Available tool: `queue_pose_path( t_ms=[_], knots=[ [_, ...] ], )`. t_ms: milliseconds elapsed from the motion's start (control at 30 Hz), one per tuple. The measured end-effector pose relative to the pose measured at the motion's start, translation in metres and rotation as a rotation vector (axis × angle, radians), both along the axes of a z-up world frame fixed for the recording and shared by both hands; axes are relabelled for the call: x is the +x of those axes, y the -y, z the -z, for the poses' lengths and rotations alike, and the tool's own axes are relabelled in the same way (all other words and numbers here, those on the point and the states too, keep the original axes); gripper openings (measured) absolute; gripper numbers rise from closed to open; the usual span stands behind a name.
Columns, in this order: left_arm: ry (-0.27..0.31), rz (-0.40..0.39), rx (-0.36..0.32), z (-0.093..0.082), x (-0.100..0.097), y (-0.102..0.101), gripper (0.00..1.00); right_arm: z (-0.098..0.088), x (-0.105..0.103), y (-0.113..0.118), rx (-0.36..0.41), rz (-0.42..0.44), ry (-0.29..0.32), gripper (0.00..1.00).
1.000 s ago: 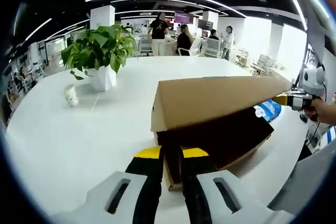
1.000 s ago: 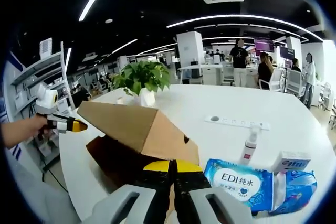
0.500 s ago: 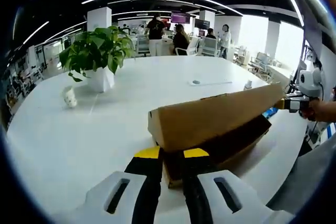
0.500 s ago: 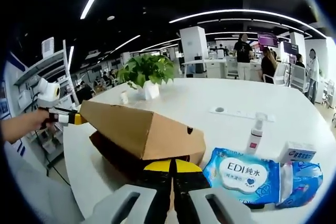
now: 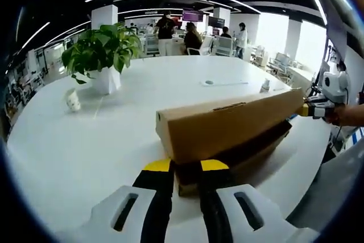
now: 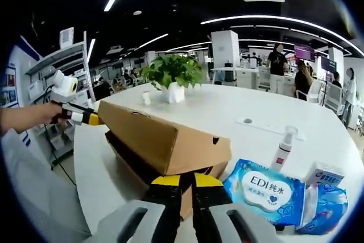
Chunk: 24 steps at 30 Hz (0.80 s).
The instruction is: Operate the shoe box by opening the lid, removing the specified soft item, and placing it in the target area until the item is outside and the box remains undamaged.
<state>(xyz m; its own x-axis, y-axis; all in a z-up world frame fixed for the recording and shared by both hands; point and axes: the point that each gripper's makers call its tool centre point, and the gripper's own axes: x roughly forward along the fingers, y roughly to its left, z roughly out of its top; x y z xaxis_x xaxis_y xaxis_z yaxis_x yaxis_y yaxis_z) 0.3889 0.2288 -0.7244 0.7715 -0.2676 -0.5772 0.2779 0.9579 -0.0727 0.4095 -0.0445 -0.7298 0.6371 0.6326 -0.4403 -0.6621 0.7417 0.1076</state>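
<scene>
Left gripper (image 5: 185, 166): jaws pinched on the near lid (image 5: 227, 123) corner.
Right gripper (image 6: 186, 180): jaws pinched on the opposite corner.
Box (image 6: 145, 166): on the table (image 5: 85, 140), lid nearly down on it, dark gap beneath.
Soft item: not visible; inside, I judge.
Wipes (image 6: 264, 189): just right of box.
Technique: move both ends evenly, so the cardboard neither twists nor tears.

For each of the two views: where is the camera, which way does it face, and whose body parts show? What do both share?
Left gripper view: rides the left gripper, facing one end of the shoe box; a hand at right.
Right gripper view: rides the right gripper, facing the opposite end; a hand at left.
Shared: shoe box, potted plant, white table.
</scene>
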Motion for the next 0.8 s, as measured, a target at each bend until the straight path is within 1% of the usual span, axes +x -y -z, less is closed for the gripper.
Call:
queue_pose_path(
  t_ms=[100, 167, 267, 400, 567, 800],
  knots=[
    [-0.001, 0.007, 0.006, 0.002, -0.002, 0.000, 0.15, 0.000, -0.004, -0.002, -0.024, -0.042, 0.029, 0.06],
    [0.004, 0.012, 0.018, 0.003, -0.003, 0.000, 0.16, 0.001, -0.006, -0.003, -0.032, -0.056, 0.031, 0.07],
    [0.003, 0.014, 0.015, 0.004, -0.004, 0.000, 0.18, 0.002, -0.007, -0.003, -0.038, -0.070, 0.040, 0.10],
    [-0.009, 0.029, 0.030, 0.008, -0.006, 0.001, 0.19, 0.005, -0.010, -0.004, -0.040, -0.082, 0.036, 0.16],
    [-0.014, 0.053, 0.045, 0.013, -0.011, 0.003, 0.22, 0.009, -0.014, -0.006, -0.043, -0.106, 0.035, 0.18],
    [-0.026, 0.064, 0.061, 0.019, -0.015, 0.004, 0.23, 0.016, -0.018, -0.007, -0.064, -0.125, 0.035, 0.20]
  ],
)
